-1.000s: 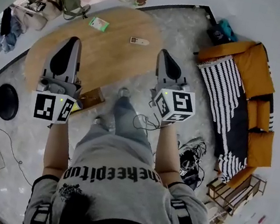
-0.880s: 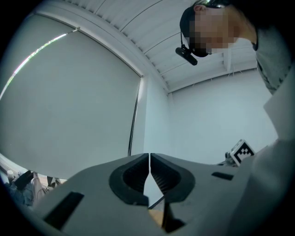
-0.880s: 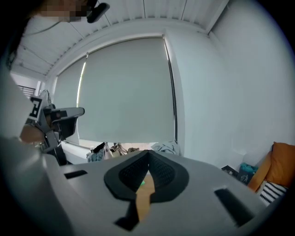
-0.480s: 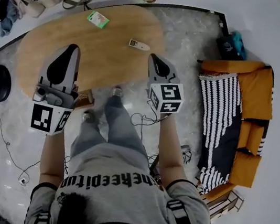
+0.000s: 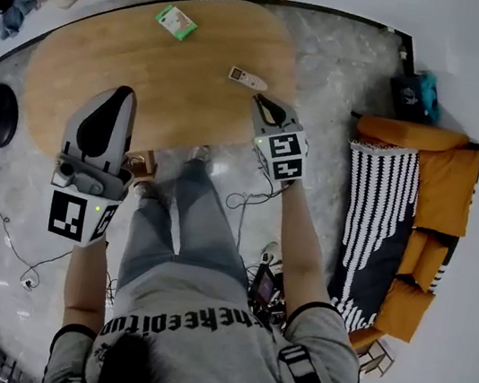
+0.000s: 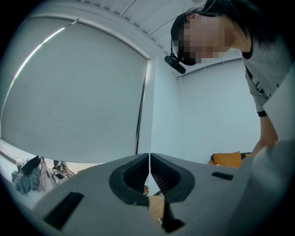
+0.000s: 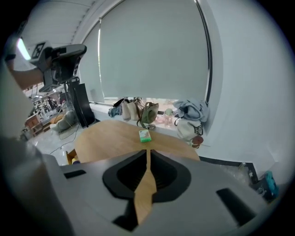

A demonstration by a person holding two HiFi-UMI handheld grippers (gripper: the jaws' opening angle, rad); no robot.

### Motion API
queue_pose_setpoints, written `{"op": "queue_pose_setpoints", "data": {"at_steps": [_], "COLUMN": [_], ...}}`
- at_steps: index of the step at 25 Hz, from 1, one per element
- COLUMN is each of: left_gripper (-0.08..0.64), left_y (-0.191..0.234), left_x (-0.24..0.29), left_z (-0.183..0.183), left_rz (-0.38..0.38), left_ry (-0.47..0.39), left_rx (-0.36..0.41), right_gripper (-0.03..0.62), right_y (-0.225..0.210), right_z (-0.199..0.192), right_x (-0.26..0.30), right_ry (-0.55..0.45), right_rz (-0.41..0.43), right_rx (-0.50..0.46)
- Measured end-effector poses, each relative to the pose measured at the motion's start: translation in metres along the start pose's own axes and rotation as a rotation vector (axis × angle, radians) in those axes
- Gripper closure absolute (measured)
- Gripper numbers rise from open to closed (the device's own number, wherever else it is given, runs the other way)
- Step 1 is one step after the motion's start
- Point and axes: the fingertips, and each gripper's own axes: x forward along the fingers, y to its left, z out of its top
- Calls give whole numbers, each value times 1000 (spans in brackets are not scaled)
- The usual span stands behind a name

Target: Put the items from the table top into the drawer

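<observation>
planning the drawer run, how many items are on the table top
2: a green packet near the table's far edge, a small white device near its right end. Others may be hidden at the partly blocked near edge.

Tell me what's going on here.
A person stands at an oval wooden table with a tool in each hand. A green packet and a white handset lie on the table, neither picked up yet. The right tool angles down just short of the white handset, its jaws opening with nothing between them. The left tool is shut and empty, held by the table's near side.
</observation>
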Motion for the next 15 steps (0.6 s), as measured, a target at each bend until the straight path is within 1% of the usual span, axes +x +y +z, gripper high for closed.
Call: {"op": "queue_pose_setpoints", "data": {"at_steps": [4,7,15], "left_gripper": [548,548,548], "left_y": [1,3,10], "left_x": [8,14,38], "left_z": [-21,-35,-69], "left_rz": [8,16,25], "left_ry": [30,45,65], "left_rx": [-10,-18,-23], "right_gripper": [538,520,480], "right_y": [-4,-6,-21], "right_z": [-22,-35,-83], "right_x": [31,50,96], "right_ry": [57,99,241], "right_rz": [75,116,181], "right_rx": [-50,-102,-226]}}
